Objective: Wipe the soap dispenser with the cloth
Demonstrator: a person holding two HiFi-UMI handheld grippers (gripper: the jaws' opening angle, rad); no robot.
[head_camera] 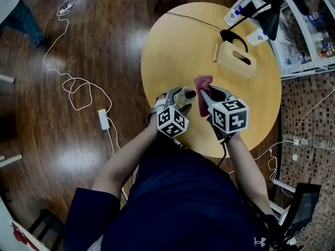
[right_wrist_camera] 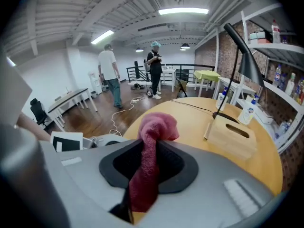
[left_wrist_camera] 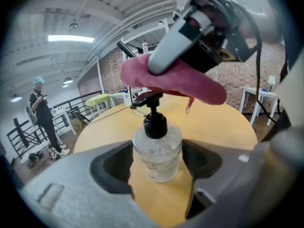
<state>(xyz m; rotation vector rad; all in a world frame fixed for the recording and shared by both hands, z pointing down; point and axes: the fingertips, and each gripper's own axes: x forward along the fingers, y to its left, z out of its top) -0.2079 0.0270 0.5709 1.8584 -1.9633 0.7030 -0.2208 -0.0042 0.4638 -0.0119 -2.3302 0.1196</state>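
Down on the near part of the round wooden table [head_camera: 172, 41], seen in the head view, the left gripper [head_camera: 177, 99] and right gripper [head_camera: 209, 99] sit side by side at frame centre. The soap dispenser [head_camera: 184, 94] stands upright between the left gripper's jaws. The pink cloth [head_camera: 203, 89] hangs in the right gripper just to the right of the bottle's black pump. A wooden tissue box [head_camera: 236, 59] lies farther up the table, to the upper right. Next, the left gripper view shows the left gripper [left_wrist_camera: 159, 177] clenched on the clear soap dispenser [left_wrist_camera: 158, 151] at lower centre, a dark pad pressing on each side of the bottle. The cloth [left_wrist_camera: 175, 82] is draped just over the pump head, carried by the right gripper [left_wrist_camera: 199, 30], which comes in from the upper right. Finally, the right gripper view shows the right gripper [right_wrist_camera: 148, 167] clamped tight on the cloth [right_wrist_camera: 145, 175], which runs up through the jaws and bunches in a tuft above them. The tissue box [right_wrist_camera: 232, 137] sits at right.
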